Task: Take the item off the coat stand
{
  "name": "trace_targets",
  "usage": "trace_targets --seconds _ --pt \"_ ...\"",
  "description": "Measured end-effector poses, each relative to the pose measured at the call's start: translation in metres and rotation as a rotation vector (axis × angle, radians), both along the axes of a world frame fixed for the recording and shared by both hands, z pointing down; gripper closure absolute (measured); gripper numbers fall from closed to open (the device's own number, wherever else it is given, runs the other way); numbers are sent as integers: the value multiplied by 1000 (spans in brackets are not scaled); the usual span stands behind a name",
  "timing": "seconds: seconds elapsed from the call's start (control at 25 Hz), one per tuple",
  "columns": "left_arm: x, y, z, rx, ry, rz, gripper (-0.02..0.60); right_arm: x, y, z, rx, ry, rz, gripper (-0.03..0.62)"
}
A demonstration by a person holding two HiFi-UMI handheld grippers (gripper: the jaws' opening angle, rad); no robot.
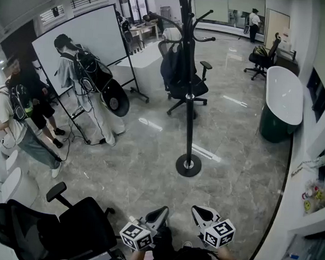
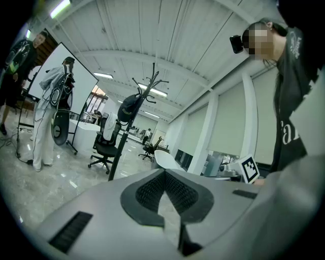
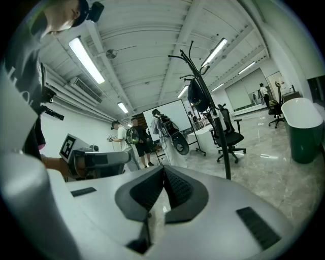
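The left gripper (image 1: 158, 213) and right gripper (image 1: 201, 213) are held low, fingers (image 3: 147, 190) pressed together on nothing, well apart from the coat stand (image 1: 190, 101) where a dark bag (image 1: 167, 66) is hung.

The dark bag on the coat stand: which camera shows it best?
The right gripper view: the dark bag hangs from the coat stand, outlined against the pale ceiling. The left gripper view shows it against a busier background. From the head view it merges with the black office chair behind.
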State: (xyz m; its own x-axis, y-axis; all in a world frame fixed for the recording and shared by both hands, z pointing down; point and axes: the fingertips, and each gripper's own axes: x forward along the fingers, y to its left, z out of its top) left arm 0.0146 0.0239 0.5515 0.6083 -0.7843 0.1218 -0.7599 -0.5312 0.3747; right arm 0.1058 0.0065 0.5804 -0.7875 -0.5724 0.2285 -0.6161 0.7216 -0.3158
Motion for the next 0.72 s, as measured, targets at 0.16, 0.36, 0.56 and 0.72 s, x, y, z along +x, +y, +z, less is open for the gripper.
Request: trace_targets --seconds 0.16,0.36,0.56,0.72 --pt "-10 -37 0 10 15 13 578 -9 -34 3 7 13 19 577" --pt "-41 -94 -7 34 15 53 578 -36 -90 -1 19 28 64 577" --pt "-83 -155 -25 77 3 85 578 -77 -153 -20 58 27 94 577" --pt "-124 -200 -29 98 -9 95 578 -114 -203 -37 108 21 125 577"
